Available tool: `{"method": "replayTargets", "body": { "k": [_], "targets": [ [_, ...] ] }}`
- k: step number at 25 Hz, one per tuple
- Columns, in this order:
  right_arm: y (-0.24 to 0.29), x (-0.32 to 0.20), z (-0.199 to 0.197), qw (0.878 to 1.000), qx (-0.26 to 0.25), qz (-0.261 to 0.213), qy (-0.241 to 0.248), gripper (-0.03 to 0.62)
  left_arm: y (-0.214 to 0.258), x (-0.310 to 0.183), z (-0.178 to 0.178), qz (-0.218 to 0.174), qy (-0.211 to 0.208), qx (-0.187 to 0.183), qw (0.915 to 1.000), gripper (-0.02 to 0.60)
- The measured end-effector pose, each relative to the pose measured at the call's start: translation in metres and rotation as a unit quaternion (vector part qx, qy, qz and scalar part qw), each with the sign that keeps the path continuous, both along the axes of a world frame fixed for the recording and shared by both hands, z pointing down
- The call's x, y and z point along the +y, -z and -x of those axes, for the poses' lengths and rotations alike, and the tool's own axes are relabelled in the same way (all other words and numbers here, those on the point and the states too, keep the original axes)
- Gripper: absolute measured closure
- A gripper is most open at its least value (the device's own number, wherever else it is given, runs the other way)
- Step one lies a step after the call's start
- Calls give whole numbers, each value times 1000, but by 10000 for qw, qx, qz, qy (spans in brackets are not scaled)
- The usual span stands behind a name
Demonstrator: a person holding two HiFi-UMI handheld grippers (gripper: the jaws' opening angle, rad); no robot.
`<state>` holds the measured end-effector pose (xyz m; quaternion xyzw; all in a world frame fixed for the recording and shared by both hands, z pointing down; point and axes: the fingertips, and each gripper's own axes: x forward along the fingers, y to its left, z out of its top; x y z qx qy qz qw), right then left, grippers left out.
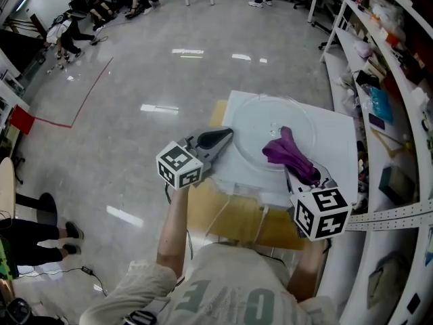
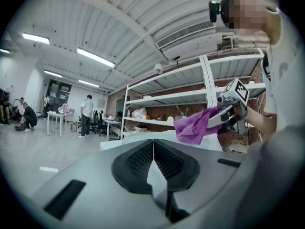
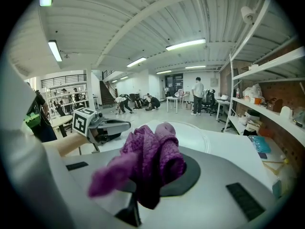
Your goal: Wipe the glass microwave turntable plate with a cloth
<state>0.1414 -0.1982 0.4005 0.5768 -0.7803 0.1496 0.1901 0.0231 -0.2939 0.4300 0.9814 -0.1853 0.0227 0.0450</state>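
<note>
The clear glass turntable plate [image 1: 252, 124] lies flat on a white table top [image 1: 338, 137]; its rim shows past the cloth as the plate [image 3: 198, 133] in the right gripper view. My right gripper [image 1: 302, 171] is shut on a purple cloth [image 1: 287, 152], held just above the plate's near right part; the cloth [image 3: 150, 161] bunches over the jaws. My left gripper [image 1: 223, 139] is shut and empty, its tips at the plate's left rim. In the left gripper view its jaws [image 2: 153, 157] meet, and the purple cloth [image 2: 195, 125] hangs to the right.
Metal shelving [image 1: 389, 59] full of small items runs along the right of the table. A tan wooden surface [image 1: 233, 219] sits under the white top's near edge. Shiny floor [image 1: 135, 93] spreads to the left, with people at the far end.
</note>
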Motion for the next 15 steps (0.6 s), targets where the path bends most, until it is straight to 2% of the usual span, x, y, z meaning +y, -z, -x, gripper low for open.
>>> {"method": "replayTargets", "body": {
  "k": [2, 5, 8, 10, 11, 12, 13, 14, 15],
  "targets": [
    [2, -2, 3, 9999, 80, -20, 85, 546, 5, -3, 2, -81, -11, 172, 9998, 578],
    [1, -12, 13, 9995, 228, -5, 230, 546, 0, -5, -1, -26, -70, 81, 9999, 578],
    [-8, -24, 23, 9965, 746, 148, 356, 546, -5, -6, -3, -14, -79, 37, 10000, 578],
    [-3, -35, 30, 9938, 1043, -16, 394, 546, -5, -6, -3, 25, -98, 86, 9999, 578],
    [6, -43, 35, 9944, 953, -232, 406, 546, -5, -6, -2, 49, -102, 121, 9999, 578],
    [17, -52, 43, 9958, 611, -519, 447, 546, -5, -7, -1, 71, -96, 161, 9998, 578],
    [30, -62, 51, 9951, 10, -841, 530, 546, -5, -7, -1, 92, -86, 204, 9997, 578],
    [41, -70, 58, 9883, -772, -1151, 630, 546, -5, -8, -1, 110, -79, 239, 9996, 578],
    [51, -78, 61, 9747, -1584, -1415, 702, 546, -6, -8, -2, 122, -77, 256, 9996, 578]
  ]
}}
